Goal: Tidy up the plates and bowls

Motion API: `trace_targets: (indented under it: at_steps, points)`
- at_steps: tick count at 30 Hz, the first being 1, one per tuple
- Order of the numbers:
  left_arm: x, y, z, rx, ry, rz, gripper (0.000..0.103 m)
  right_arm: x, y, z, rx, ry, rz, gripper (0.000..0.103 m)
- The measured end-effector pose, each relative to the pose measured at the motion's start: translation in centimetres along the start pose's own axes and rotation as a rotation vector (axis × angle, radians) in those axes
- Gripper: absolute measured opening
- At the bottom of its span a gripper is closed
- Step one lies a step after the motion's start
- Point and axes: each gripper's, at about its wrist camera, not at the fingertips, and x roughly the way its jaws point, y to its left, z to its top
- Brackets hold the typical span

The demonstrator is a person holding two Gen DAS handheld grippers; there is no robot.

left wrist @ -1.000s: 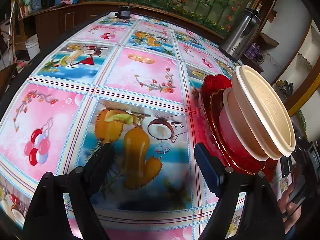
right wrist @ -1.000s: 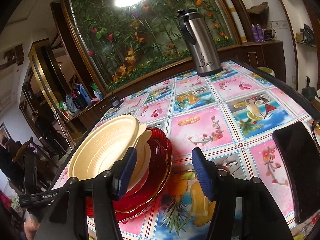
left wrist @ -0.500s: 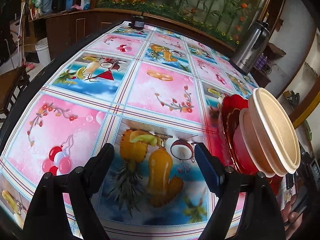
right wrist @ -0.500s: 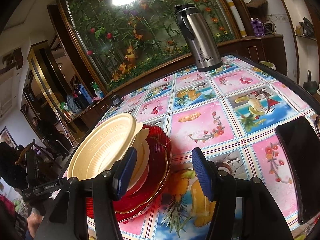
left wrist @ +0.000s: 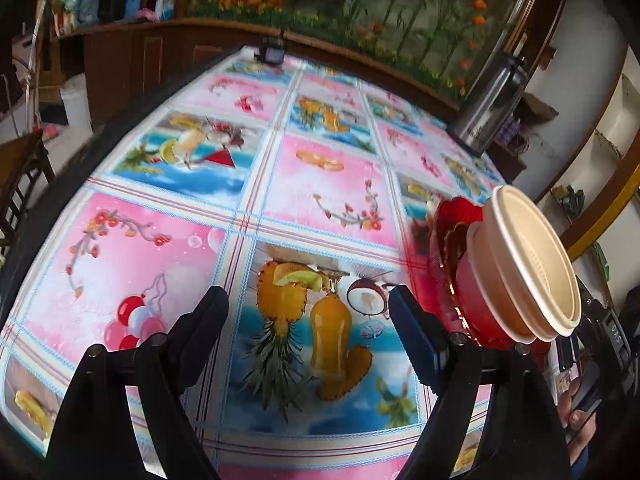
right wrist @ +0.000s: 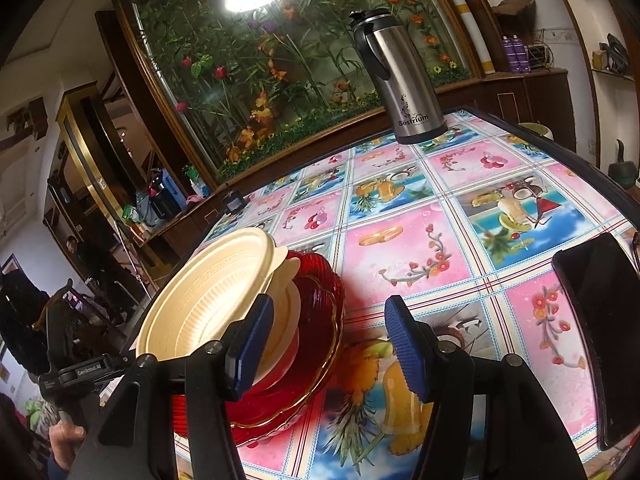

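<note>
Fruit-print bench (left wrist: pixel 328 200), dishes stacked: cream bowls (right wrist: pixel 208 300) nested on red plates (right wrist: pixel 316 312).
My left gripper (left wrist: pixel 308 332) has drifted off, fingers apart, empty; right gripper (right wrist: pixel 324 344) parted, empty. Stacking looks done.

From my right camera, the stacked bowls (right wrist: pixel 208 304) sit in the plates (right wrist: pixel 316 320) on the counter (right wrist: pixel 440 240) at nine o'clock. The flask (right wrist: pixel 404 80) stands behind at twelve, the phone (right wrist: pixel 600 328) lies at three.
</note>
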Motion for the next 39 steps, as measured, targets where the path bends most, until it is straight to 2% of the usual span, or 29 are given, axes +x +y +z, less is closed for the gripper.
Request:
trace_targets:
  at_steps: [4, 11, 14, 17, 19, 21, 24, 26, 29, 32, 36, 39]
  points:
    - [-1.2, -2.2, -1.3, 0.048, -0.062, -0.032, 0.083, -0.3, 0.5, -0.1, -0.023, -0.021, -0.008, 0.061]
    - [-2.7, -6.9, -4.0, 0.195, -0.177, -0.097, 0.083, -1.9, 2.7, -0.9, -0.12, -0.062, -0.062, 0.061]
    - [-3.1, -8.6, -4.5, 0.254, -0.215, -0.098, 0.083, -3.1, 3.3, -2.1, -0.141, -0.064, -0.056, 0.071]
    - [-3.5, -10.1, -5.3, 0.315, -0.24, -0.115, 0.084, -4.3, 3.3, -3.0, -0.141, -0.078, -0.048, 0.076]
    - [-3.8, -10.8, -5.7, 0.335, -0.249, -0.135, 0.089, -4.8, 2.8, -3.3, -0.115, -0.09, -0.049, 0.079]
    - [-3.9, -11.4, -6.1, 0.37, -0.247, -0.153, 0.089, -5.0, 2.5, -3.4, -0.103, -0.095, -0.046, 0.079]
    - [-4.1, -12.0, -6.3, 0.404, -0.255, -0.126, 0.09, -5.3, 2.9, -3.6, -0.116, -0.104, -0.053, 0.079]
    - [-3.9, -11.9, -6.2, 0.398, -0.249, -0.109, 0.091, -5.5, 3.3, -3.8, -0.142, -0.123, -0.054, 0.086]
    - [-3.8, -11.6, -6.1, 0.375, -0.235, -0.099, 0.092, -5.7, 3.5, -3.7, -0.153, -0.138, -0.055, 0.09]
    - [-3.4, -11.7, -6.0, 0.367, -0.21, -0.056, 0.092, -5.7, 3.3, -3.5, -0.143, -0.137, -0.057, 0.096]
    - [-3.5, -11.7, -6.2, 0.37, -0.224, -0.036, 0.092, -5.6, 3.3, -3.4, -0.142, -0.133, -0.063, 0.1]
    - [-3.0, -11.9, -5.9, 0.375, -0.199, -0.003, 0.092, -5.6, 3.4, -3.4, -0.145, -0.131, -0.065, 0.101]
